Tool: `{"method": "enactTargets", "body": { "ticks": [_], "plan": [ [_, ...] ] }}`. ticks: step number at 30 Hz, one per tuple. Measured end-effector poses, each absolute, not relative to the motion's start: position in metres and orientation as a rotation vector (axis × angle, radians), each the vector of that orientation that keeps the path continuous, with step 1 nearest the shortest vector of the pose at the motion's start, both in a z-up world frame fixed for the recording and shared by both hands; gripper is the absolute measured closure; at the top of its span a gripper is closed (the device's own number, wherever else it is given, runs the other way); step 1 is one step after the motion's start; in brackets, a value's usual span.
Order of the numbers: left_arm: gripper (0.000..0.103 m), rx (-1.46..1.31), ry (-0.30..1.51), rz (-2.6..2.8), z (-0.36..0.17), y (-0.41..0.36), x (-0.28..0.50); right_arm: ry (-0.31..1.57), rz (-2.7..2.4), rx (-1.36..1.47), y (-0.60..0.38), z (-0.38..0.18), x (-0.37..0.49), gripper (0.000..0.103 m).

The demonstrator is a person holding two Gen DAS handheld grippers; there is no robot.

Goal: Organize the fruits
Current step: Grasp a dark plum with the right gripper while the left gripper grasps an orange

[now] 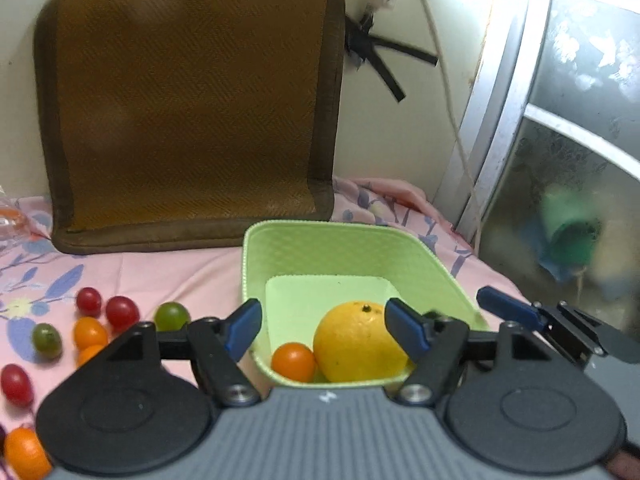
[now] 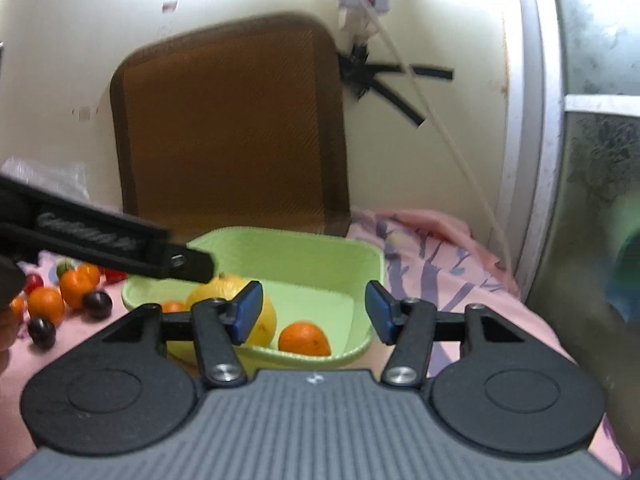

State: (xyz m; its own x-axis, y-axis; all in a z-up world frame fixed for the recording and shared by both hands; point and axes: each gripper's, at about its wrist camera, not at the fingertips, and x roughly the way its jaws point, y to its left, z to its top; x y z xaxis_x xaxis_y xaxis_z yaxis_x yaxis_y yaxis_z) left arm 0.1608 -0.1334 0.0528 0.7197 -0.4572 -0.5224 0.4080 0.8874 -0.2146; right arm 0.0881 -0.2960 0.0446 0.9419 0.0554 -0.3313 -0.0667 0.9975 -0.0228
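Both my tools are spread wide and empty: left tool [image 1: 323, 328] hovers over the green basket [image 1: 440, 264], right tool [image 2: 313, 312] just short of it. The basket holds a large yellow citrus [image 1: 356, 346] and small orange fruits. Loose cherry tomatoes [image 1: 120, 312] lie on the pink bedsheet [image 1: 160, 268] at nine o'clock. I judge sorting is midway; next I swing left, pinch one gently.

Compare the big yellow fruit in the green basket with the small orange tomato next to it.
The big yellow fruit is far larger than the small orange tomato. The fruit is yellow with a dull, dimpled rind and a dark stem spot on top; the tomato is deep orange, smooth and glossy. Both are round, touch each other and lie in the green basket, neither held by a tool.
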Motion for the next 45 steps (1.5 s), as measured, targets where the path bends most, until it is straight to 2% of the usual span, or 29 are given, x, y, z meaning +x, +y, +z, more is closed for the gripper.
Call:
{"method": "enactTargets", "body": {
  "ticks": [4,7,10,12,17,19,23,28,32,34,35,36,45],
  "plan": [
    [0.033,-0.118,0.515,-0.48,0.069,-0.084,0.119,0.263,0.11,0.039,-0.292,0.065,0.063,0.045],
    [0.034,-0.093,0.474,-0.403,0.066,-0.038,0.088,0.279,0.266,0.066,-0.269,0.07,0.047,0.048],
    [0.043,-0.007,0.492,-0.279,0.047,-0.002,0.069,0.373,0.411,0.018,-0.233,0.063,0.046,0.057],
    [0.043,0.016,0.544,-0.239,0.034,0.012,0.069,0.437,0.485,-0.011,-0.209,0.055,0.053,0.064],
    [0.043,0.071,0.582,-0.2,0.019,0.016,0.087,0.536,0.527,-0.048,-0.171,0.039,0.076,0.064],
    [0.05,0.072,0.591,-0.219,0.017,0.016,0.095,0.568,0.528,-0.041,-0.167,0.036,0.083,0.064],
    [0.05,0.117,0.566,-0.254,0.015,0.011,0.1,0.61,0.535,-0.033,-0.162,0.033,0.091,0.064],
    [0.057,0.115,0.554,-0.26,0.01,0.011,0.1,0.638,0.55,-0.03,-0.157,0.029,0.096,0.064],
    [0.057,0.105,0.541,-0.271,0.009,0.014,0.1,0.665,0.549,-0.014,-0.159,0.026,0.099,0.064],
    [0.057,0.09,0.535,-0.277,0.009,0.017,0.1,0.667,0.55,-0.016,-0.159,0.025,0.098,0.066],
    [0.062,0.078,0.533,-0.288,0.009,0.018,0.099,0.663,0.551,-0.028,-0.158,0.024,0.096,0.068],
    [0.066,0.067,0.535,-0.301,0.009,0.02,0.099,0.653,0.553,-0.045,-0.155,0.024,0.093,0.076],
    [0.067,-0.012,0.542,-0.38,0.012,0.029,0.096,0.613,0.445,-0.081,-0.162,0.027,0.078,0.076]
  ]
}}
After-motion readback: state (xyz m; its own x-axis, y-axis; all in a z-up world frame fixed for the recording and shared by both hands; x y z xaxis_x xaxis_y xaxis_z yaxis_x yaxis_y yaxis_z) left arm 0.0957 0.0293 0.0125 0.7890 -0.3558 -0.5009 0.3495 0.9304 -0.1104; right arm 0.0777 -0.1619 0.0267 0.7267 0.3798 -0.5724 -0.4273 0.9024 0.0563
